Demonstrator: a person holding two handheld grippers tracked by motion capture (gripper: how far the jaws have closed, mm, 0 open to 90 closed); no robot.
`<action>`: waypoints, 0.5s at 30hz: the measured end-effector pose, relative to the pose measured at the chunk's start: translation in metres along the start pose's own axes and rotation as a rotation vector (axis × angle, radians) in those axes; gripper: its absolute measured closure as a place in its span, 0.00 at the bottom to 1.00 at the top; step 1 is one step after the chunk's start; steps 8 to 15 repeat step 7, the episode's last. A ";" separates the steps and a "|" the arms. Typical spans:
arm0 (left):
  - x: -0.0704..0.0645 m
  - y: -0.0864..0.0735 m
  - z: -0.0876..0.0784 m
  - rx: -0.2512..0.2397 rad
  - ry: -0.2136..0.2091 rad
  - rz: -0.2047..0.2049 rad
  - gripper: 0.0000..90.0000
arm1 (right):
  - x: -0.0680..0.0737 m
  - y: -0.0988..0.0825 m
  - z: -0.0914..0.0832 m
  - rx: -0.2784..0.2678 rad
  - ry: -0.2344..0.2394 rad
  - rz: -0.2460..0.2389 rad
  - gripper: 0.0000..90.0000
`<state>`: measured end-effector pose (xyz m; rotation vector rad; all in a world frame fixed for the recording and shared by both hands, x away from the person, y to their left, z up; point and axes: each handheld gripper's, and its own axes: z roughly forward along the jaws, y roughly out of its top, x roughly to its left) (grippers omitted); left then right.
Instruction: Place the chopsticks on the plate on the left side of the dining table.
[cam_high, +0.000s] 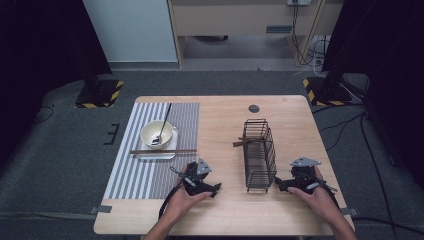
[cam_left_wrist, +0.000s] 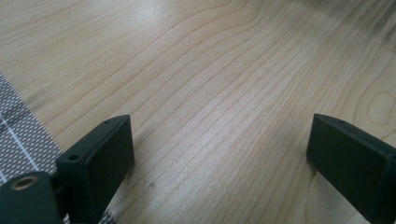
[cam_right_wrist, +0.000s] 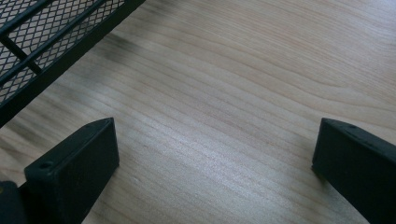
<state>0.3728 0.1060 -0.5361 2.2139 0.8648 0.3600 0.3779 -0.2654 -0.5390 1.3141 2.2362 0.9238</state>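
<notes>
One wire basket (cam_high: 260, 155) lies on its side on the single counter (cam_high: 225, 210); every other place here is given from it. Left of the basket lies one striped mat (cam_high: 150, 170), carrying one tray (cam_high: 155, 152), one bowl (cam_high: 157, 134) and one spoon (cam_high: 163, 125) in that bowl. One pair of chopsticks (cam_high: 162, 151) lies across the tray. Another brown stick (cam_high: 241, 143) pokes from the basket's left side. Two claws: left claw (cam_high: 212, 189) left of the basket, right claw (cam_high: 280, 184) just right of it.

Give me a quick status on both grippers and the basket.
Left gripper and right gripper open, empty, low over the wooden table. Black wire mesh basket lies between them, untouched. Nothing in the way.
</notes>
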 end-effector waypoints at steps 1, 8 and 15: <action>0.000 0.000 0.000 0.003 -0.004 -0.003 0.07 | 0.000 0.000 0.000 -0.001 -0.001 -0.001 0.00; 0.000 -0.001 0.000 0.014 0.008 -0.019 0.02 | 0.000 -0.001 -0.001 0.000 0.000 0.002 0.00; 0.000 -0.001 0.000 0.014 0.008 -0.019 0.02 | 0.000 -0.001 -0.001 0.000 0.000 0.002 0.00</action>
